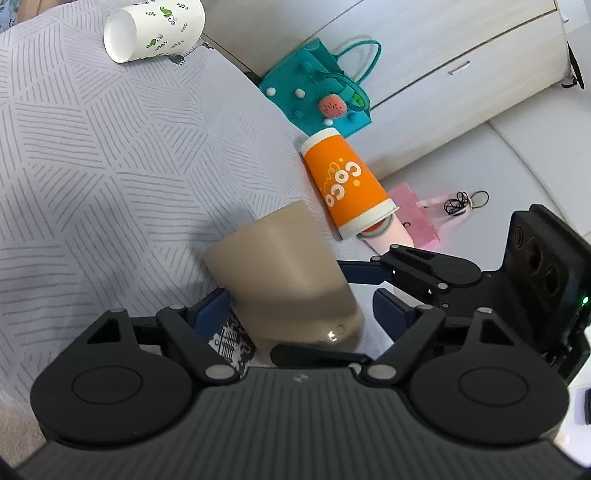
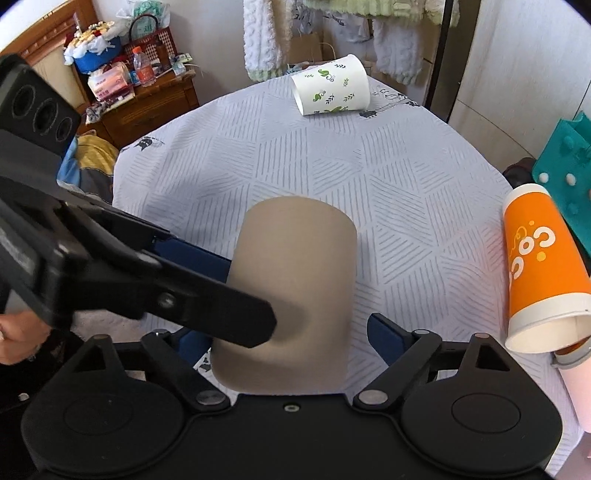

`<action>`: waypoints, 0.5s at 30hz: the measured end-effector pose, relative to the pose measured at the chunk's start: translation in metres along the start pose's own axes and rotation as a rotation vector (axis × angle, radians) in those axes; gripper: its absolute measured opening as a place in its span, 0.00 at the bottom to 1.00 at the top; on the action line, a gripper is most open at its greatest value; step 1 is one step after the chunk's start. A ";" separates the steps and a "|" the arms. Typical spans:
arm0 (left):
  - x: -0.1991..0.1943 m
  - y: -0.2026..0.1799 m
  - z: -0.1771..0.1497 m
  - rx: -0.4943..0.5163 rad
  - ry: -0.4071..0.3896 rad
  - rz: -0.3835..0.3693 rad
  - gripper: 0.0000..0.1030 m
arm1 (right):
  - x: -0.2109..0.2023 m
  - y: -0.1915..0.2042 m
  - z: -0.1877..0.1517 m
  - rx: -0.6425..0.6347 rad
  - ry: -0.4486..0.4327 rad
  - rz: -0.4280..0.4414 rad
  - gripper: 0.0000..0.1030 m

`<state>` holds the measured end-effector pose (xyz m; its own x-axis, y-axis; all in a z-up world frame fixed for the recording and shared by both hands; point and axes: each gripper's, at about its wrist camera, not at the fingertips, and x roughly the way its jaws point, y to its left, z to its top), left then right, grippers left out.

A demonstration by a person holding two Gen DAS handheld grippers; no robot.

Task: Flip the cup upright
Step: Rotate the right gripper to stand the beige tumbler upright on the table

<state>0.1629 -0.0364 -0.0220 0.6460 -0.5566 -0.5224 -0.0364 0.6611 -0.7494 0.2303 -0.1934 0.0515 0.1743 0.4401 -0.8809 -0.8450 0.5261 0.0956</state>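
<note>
A plain tan paper cup lies on its side on the patterned tablecloth, close in front of both cameras; it also shows in the right wrist view. My left gripper is open with its blue fingers on either side of the cup; the left finger touches it, the right stands apart. My right gripper is open around the same cup, and the left gripper's arm crosses in from the left. An orange "CoCo" cup and a white leaf-print cup also lie on their sides.
A teal felt bag stands beyond the table edge by the orange cup. A pink pouch and hair ties lie on a white surface. A wooden cabinet with clutter stands behind the table. White drawers are at the right.
</note>
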 end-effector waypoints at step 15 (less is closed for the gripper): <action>0.018 0.013 -0.001 0.053 -0.063 -0.040 0.81 | 0.004 -0.011 0.002 0.067 -0.047 0.014 0.81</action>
<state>0.1736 -0.0382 -0.0409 0.6931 -0.5511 -0.4647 0.0292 0.6656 -0.7458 0.2410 -0.1959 0.0481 0.1872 0.4809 -0.8565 -0.8119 0.5666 0.1406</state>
